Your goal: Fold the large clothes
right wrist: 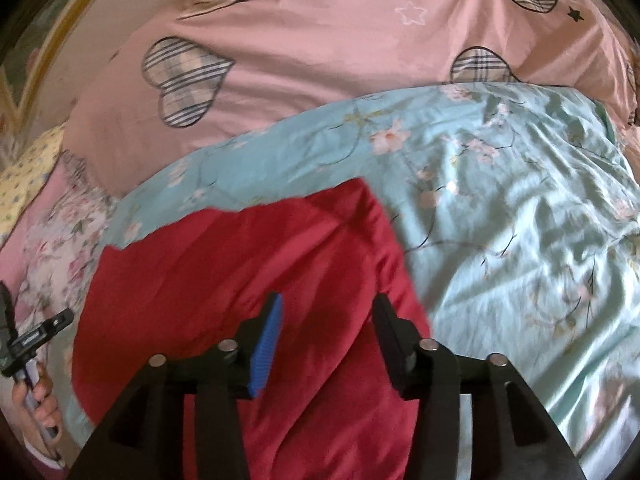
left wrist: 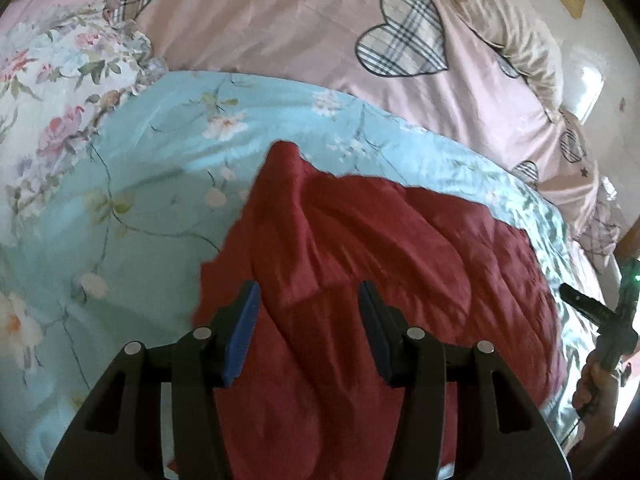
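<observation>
Both the left gripper (left wrist: 306, 320) and right gripper (right wrist: 326, 332) hover with fingers apart over the rumpled red garment (left wrist: 380, 248), bare blue quilt (right wrist: 520, 220) beyond its edges.

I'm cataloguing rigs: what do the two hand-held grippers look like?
Both match: the left hand-held gripper and right hand-held gripper have black angular bodies, silver round studs on top, and blue ribbed pads lining the fingers. No cables or sleeves are visible.

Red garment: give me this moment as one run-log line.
red garment rumpled on blue floral quilt | left gripper open above it | right gripper open above it | not gripped
</observation>
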